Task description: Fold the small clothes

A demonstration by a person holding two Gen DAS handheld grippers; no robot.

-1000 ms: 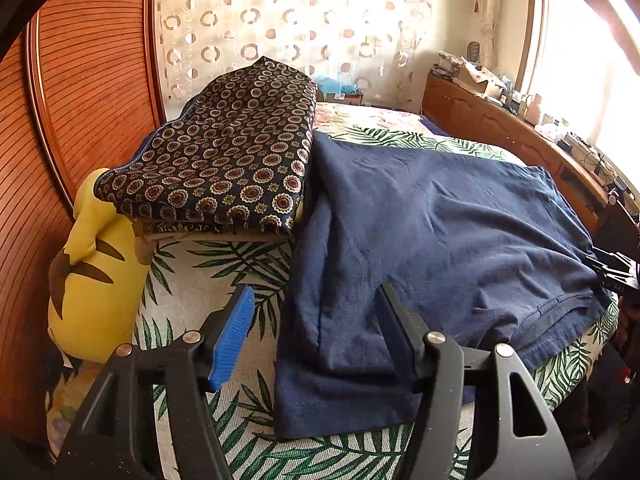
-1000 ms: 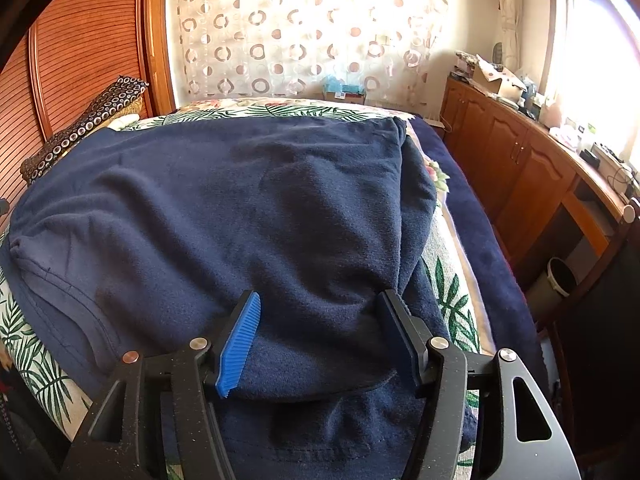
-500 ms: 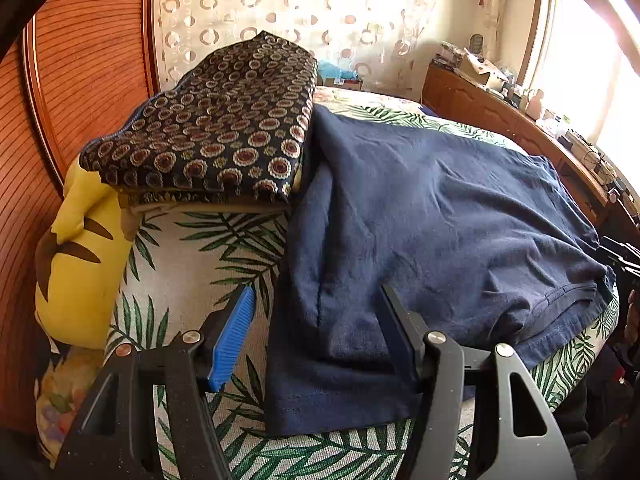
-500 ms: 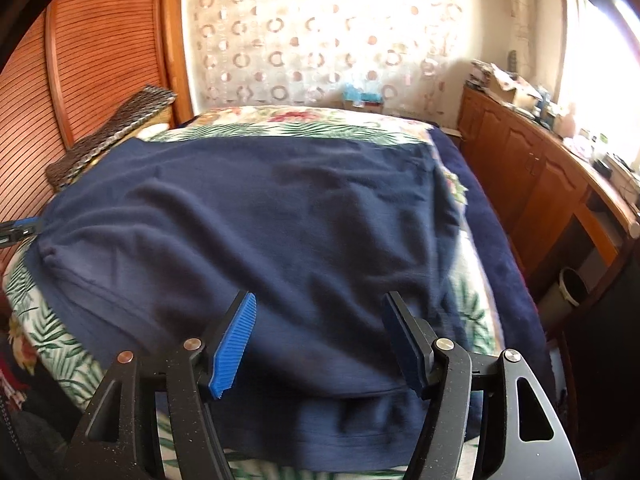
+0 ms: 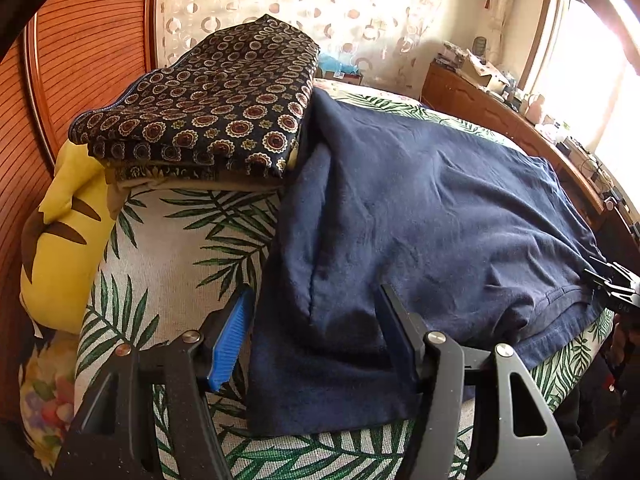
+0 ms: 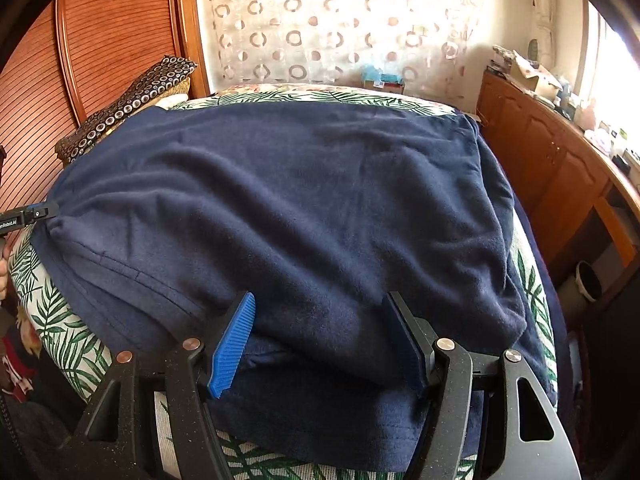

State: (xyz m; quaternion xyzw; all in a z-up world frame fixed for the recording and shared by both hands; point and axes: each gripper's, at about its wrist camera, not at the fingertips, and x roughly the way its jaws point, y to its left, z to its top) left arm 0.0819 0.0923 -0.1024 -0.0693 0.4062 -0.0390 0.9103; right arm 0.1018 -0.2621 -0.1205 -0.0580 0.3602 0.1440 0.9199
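since before, we see both views nearer: navy garment (image 5: 420,216) spans sideways (maybe folded); left gripper (image 5: 316,332) and right gripper (image 6: 320,336) gape, empty, at opposite ends.

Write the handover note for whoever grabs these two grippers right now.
Left gripper: open, holding nothing, poised over the near left edge of the navy garment.
Right gripper: open, holding nothing, over the garment's near edge on its side.
The garment lies spread across the leaf-print bed cover, one flap doubled over near the right gripper. A folded patterned cloth lies at its left edge beside a yellow plush.
Done: the garment is laid out.
Left: grip the edges and make the folds.
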